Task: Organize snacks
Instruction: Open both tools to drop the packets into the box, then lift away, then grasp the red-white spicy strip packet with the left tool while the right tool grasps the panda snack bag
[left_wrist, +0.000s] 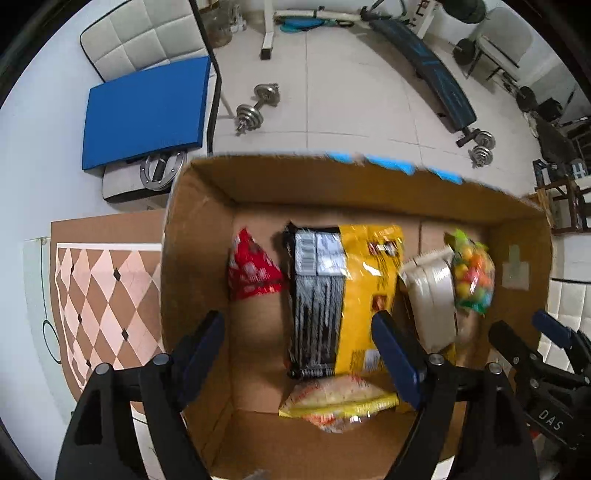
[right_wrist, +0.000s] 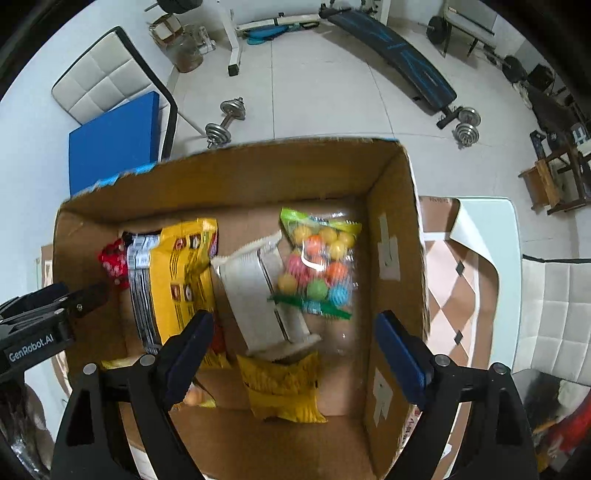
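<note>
Both hand-held grippers, left (left_wrist: 299, 354) and right (right_wrist: 295, 350), hang released over our cardboard box (right_wrist: 391, 236); next we fetch another snack.

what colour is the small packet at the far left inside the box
Red with white print, clearest in the left wrist view.

Gym gear lying around a tiled floor

A dumbbell (left_wrist: 257, 107) is resting on the floor tiles (left_wrist: 332, 92), a blue pad (left_wrist: 146, 110) is sitting on a white quilted chair (left_wrist: 136, 35), a dark slanted bench (right_wrist: 391, 55) is standing further back, and a checked mat (left_wrist: 103, 306) is covering the tabletop
</note>
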